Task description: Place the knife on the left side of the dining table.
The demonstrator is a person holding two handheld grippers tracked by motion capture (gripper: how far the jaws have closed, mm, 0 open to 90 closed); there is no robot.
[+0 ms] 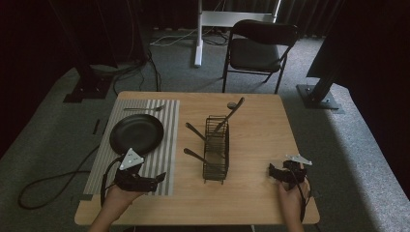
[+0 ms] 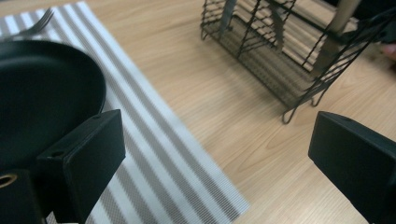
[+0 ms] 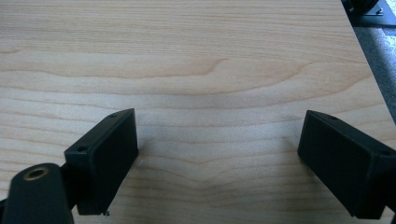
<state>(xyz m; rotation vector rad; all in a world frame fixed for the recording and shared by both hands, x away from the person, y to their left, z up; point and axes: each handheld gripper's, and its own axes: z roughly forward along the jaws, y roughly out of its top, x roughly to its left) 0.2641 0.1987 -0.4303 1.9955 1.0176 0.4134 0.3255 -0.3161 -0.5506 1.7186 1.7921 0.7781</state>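
Observation:
A black plate (image 1: 136, 133) lies on a grey striped placemat (image 1: 159, 159) at the table's left, with a fork (image 1: 144, 108) beyond it. A black wire cutlery rack (image 1: 216, 147) stands mid-table and holds several utensils (image 1: 231, 112). My left gripper (image 1: 162, 178) rests open over the placemat's near right corner, below the plate (image 2: 42, 93); its jaws frame the placemat (image 2: 159, 154) and bare wood, with the rack (image 2: 289, 51) ahead. My right gripper (image 1: 270, 170) is open above bare table (image 3: 210, 93) near the right front corner, nothing between its jaws.
A small round dark object (image 1: 231, 105) lies behind the rack. Beyond the table stand a black folding chair (image 1: 258, 48), a white stand (image 1: 199, 34) and floor cables (image 1: 53, 181). The table's right edge (image 3: 369, 65) runs close to my right gripper.

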